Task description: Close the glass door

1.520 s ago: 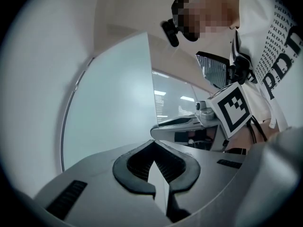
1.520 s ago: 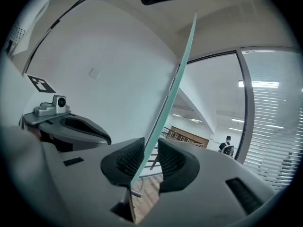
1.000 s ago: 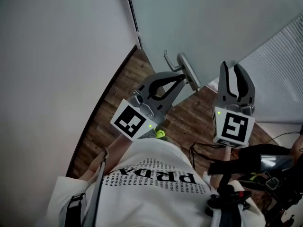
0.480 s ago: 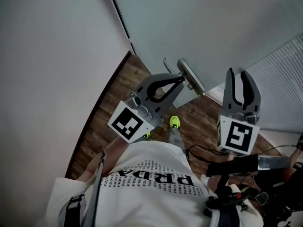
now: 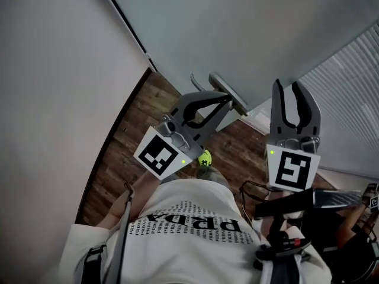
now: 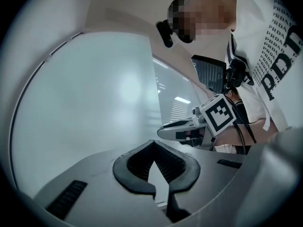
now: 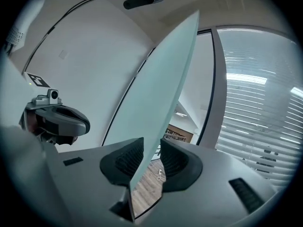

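Note:
The frosted glass door fills the top of the head view, with its metal lever handle at the lower edge. My left gripper is shut with nothing between its fingers, its tip right at the handle plate. In the left gripper view the left gripper faces the door. My right gripper is open, to the right of the handle. In the right gripper view the door's thin edge lines up with the gap of the right gripper; I cannot tell if it touches.
A white wall stands left, meeting the door at a dark frame strip. Wood floor lies below, with the person's shoe and cables. A window with blinds is at right.
The door, frame strip and handle have slid left and down in the head view. The person's shoe has moved on the floor. Both grippers keep their jaw states.

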A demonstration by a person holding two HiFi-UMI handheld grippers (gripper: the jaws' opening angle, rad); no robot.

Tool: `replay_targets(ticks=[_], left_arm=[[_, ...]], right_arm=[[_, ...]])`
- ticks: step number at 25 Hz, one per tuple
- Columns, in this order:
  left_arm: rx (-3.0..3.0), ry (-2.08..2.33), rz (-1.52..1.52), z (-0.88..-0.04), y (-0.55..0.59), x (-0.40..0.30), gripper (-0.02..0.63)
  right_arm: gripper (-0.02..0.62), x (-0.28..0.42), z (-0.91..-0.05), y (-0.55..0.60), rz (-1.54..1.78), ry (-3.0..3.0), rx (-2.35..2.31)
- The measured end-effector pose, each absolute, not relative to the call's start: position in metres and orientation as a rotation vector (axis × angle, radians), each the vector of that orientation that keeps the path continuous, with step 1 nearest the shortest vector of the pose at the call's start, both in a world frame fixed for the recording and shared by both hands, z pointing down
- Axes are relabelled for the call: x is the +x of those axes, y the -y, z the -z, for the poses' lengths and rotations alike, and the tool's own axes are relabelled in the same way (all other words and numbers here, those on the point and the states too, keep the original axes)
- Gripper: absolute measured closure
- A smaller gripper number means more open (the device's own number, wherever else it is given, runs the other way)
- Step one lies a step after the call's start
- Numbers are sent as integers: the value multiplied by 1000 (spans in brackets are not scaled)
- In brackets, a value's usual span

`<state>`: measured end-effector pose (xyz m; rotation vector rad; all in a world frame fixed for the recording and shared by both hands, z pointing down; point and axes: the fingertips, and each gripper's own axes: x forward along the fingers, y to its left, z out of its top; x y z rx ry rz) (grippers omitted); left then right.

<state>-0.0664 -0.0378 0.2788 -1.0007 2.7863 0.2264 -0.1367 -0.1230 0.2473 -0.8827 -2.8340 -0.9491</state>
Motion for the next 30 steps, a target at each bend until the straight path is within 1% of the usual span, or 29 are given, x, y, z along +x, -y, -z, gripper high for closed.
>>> replay_targets(ticks=[7, 13, 15, 18, 23, 30], left_arm=[[-942, -2767, -229, -274, 22, -65, 612], [-939, -2728, -233, -266, 20, -69, 612], [-937, -2716, -236, -261, 18, -68, 612], [-933, -2714, -234, -257, 16, -69, 612], [-934, -2715, -212, -261, 18, -74, 612], [-939, -2696, -209, -252, 22, -77, 612]], right_arm=[[514, -143, -216, 119, 1021, 2880, -738], [514, -155, -207, 123, 1073, 2946, -606], [514, -157, -200, 121, 1111, 2981, -534], [517, -161, -199, 118, 1259, 2952, -476], [581, -175, -204, 108, 1229, 2968, -523], [584, -164, -206, 88, 1199, 2939, -651]])
